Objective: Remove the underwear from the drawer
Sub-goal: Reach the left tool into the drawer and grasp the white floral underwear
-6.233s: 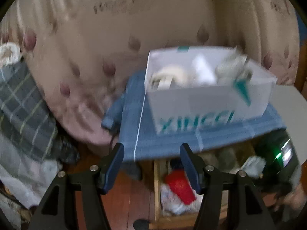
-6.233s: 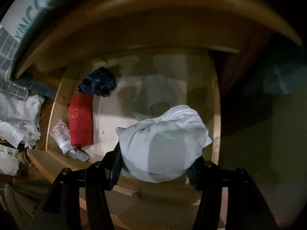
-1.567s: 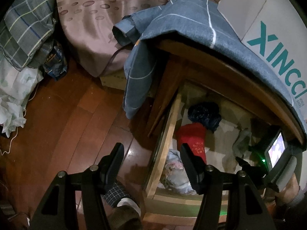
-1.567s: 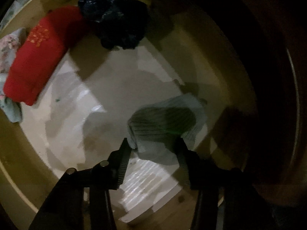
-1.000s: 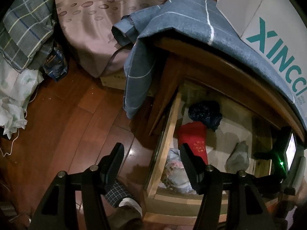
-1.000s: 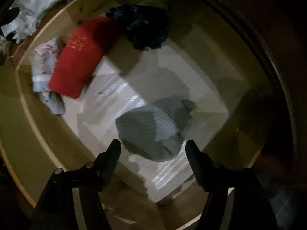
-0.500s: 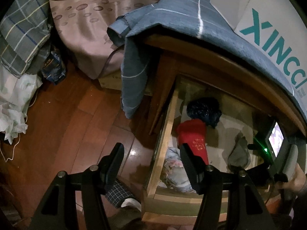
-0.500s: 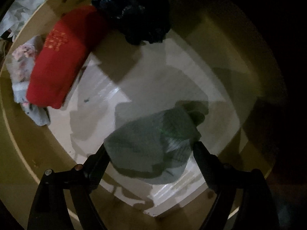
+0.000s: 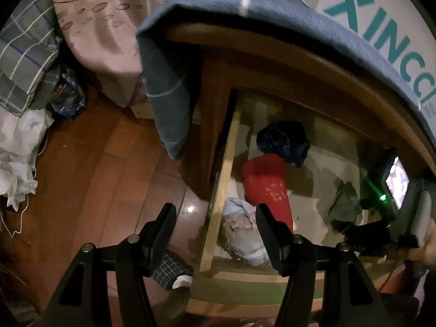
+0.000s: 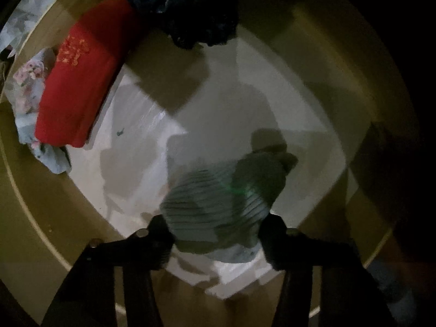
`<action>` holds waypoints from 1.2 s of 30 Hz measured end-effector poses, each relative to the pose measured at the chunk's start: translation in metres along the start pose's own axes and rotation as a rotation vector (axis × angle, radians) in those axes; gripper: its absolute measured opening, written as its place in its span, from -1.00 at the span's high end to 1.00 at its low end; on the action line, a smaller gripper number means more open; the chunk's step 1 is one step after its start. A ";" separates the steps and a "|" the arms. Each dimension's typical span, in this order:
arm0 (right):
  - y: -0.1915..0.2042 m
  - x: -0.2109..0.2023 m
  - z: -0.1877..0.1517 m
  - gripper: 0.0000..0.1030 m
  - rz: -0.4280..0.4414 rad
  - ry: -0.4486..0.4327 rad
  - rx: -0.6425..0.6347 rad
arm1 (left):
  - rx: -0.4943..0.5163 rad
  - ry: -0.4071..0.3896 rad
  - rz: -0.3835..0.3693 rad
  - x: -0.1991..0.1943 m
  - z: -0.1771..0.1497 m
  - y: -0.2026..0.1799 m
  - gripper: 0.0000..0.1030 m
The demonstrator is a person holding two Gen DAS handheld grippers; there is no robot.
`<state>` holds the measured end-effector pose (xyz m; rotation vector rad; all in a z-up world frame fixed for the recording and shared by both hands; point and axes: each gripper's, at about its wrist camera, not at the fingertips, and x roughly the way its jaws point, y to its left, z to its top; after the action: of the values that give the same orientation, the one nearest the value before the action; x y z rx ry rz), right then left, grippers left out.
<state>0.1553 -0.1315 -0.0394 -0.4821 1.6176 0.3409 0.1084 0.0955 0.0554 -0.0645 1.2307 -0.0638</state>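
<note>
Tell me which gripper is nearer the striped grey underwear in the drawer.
Right. The right gripper straddles the striped grey underwear, fingers on either side. The left gripper hangs open outside the drawer, over its left wall.

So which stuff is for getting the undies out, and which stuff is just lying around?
For the job:
- wooden drawer
- grey striped underwear
- right tongs, open around it
- red, dark blue and floral bundles

Just lying about:
- white box
- blue cloth
- plaid bedding
- left tongs, open, idle
</note>
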 end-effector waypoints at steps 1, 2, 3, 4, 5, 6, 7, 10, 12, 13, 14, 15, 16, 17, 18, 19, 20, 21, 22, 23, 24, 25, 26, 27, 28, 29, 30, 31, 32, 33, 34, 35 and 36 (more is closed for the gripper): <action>0.005 -0.005 -0.001 0.11 -0.003 -0.005 0.007 | 0.008 0.004 0.003 0.001 0.000 -0.002 -0.21; 0.004 -0.009 -0.005 0.11 -0.002 -0.009 0.018 | 0.015 0.006 0.008 0.002 -0.001 -0.004 -0.21; 0.006 -0.013 -0.018 0.12 0.004 -0.013 0.036 | 0.016 0.013 0.005 0.004 -0.001 -0.004 -0.21; 0.004 -0.017 -0.022 0.12 0.014 -0.015 0.055 | 0.014 0.023 -0.005 0.006 -0.002 -0.005 -0.21; 0.001 -0.020 -0.025 0.12 0.028 -0.019 0.082 | 0.010 0.044 -0.026 0.009 -0.002 -0.006 -0.21; -0.004 -0.026 -0.029 0.12 0.049 -0.021 0.111 | 0.004 0.064 -0.045 0.012 -0.002 -0.007 -0.21; -0.006 -0.029 -0.032 0.12 0.064 -0.029 0.134 | -0.005 0.082 -0.067 0.015 -0.002 -0.007 -0.21; -0.012 -0.037 -0.046 0.12 0.144 -0.074 0.232 | -0.041 0.139 -0.127 0.023 -0.002 -0.008 -0.21; -0.016 -0.044 -0.058 0.12 0.197 -0.117 0.321 | -0.067 0.168 -0.157 0.027 -0.003 -0.009 -0.21; -0.016 -0.045 -0.062 0.12 0.197 -0.124 0.340 | -0.083 0.180 -0.163 0.030 -0.004 -0.008 -0.21; -0.017 -0.047 -0.066 0.12 0.203 -0.137 0.362 | -0.091 0.190 -0.158 0.032 -0.004 -0.009 -0.21; -0.020 -0.048 -0.071 0.12 0.222 -0.154 0.406 | -0.090 0.200 -0.151 0.034 -0.005 -0.010 -0.21; -0.024 -0.049 -0.076 0.12 0.239 -0.165 0.451 | -0.077 0.208 -0.147 0.035 -0.006 -0.014 -0.21; -0.028 -0.051 -0.081 0.12 0.258 -0.181 0.497 | -0.061 0.216 -0.142 0.037 -0.006 -0.017 -0.21; -0.033 -0.061 -0.084 0.12 0.271 -0.212 0.535 | -0.054 0.222 -0.135 0.038 -0.006 -0.019 -0.21; -0.036 -0.064 -0.090 0.12 0.272 -0.246 0.565 | -0.051 0.227 -0.131 0.040 -0.007 -0.021 -0.21; -0.033 -0.062 -0.096 0.12 0.273 -0.263 0.589 | -0.055 0.242 -0.129 0.043 -0.007 -0.023 -0.21; -0.032 -0.055 -0.098 0.12 0.274 -0.278 0.609 | -0.068 0.261 -0.135 0.045 -0.008 -0.024 -0.21; -0.037 -0.055 -0.102 0.12 0.277 -0.299 0.626 | -0.081 0.274 -0.148 0.046 -0.009 -0.024 -0.21; -0.034 -0.050 -0.103 0.12 0.282 -0.313 0.637 | -0.093 0.290 -0.161 0.049 -0.009 -0.025 -0.21; -0.036 -0.051 -0.106 0.12 0.285 -0.321 0.639 | -0.105 0.305 -0.159 0.052 -0.010 -0.026 -0.21; -0.037 -0.054 -0.109 0.12 0.289 -0.329 0.645 | -0.111 0.310 -0.144 0.053 -0.010 -0.027 -0.21; -0.031 -0.050 -0.104 0.12 0.294 -0.335 0.647 | -0.113 0.306 -0.134 0.053 -0.009 -0.028 -0.20; -0.032 -0.050 -0.106 0.12 0.299 -0.340 0.645 | -0.118 0.305 -0.120 0.055 -0.007 -0.029 -0.21; -0.034 -0.055 -0.112 0.12 0.304 -0.347 0.655 | -0.128 0.312 -0.111 0.056 -0.007 -0.030 -0.21; -0.032 -0.052 -0.109 0.12 0.309 -0.348 0.658 | -0.144 0.321 -0.101 0.058 -0.006 -0.030 -0.21; -0.031 -0.052 -0.108 0.12 0.314 -0.351 0.656 | -0.161 0.335 -0.098 0.061 -0.006 -0.031 -0.20; -0.033 -0.055 -0.112 0.11 0.316 -0.354 0.659 | -0.170 0.342 -0.092 0.063 -0.005 -0.032 -0.20; -0.032 -0.052 -0.110 0.11 0.320 -0.356 0.655 | -0.172 0.341 -0.095 0.065 -0.005 -0.034 -0.20; -0.030 -0.050 -0.107 0.11 0.322 -0.356 0.645 | -0.173 0.346 -0.088 0.067 -0.004 -0.036 -0.20; -0.030 -0.050 -0.107 0.11 0.323 -0.357 0.645 | -0.178 0.356 -0.079 0.069 -0.005 -0.037 -0.20; -0.029 -0.049 -0.107 0.11 0.325 -0.355 0.641 | -0.194 0.375 -0.071 0.072 -0.006 -0.037 -0.20; -0.029 -0.049 -0.107 0.11 0.325 -0.350 0.637 | -0.201 0.380 -0.068 0.074 -0.007 -0.037 -0.20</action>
<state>0.0801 -0.2043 0.0224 0.3144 1.3604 0.1235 0.1257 0.0521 -0.0136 -0.2791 1.6123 -0.0111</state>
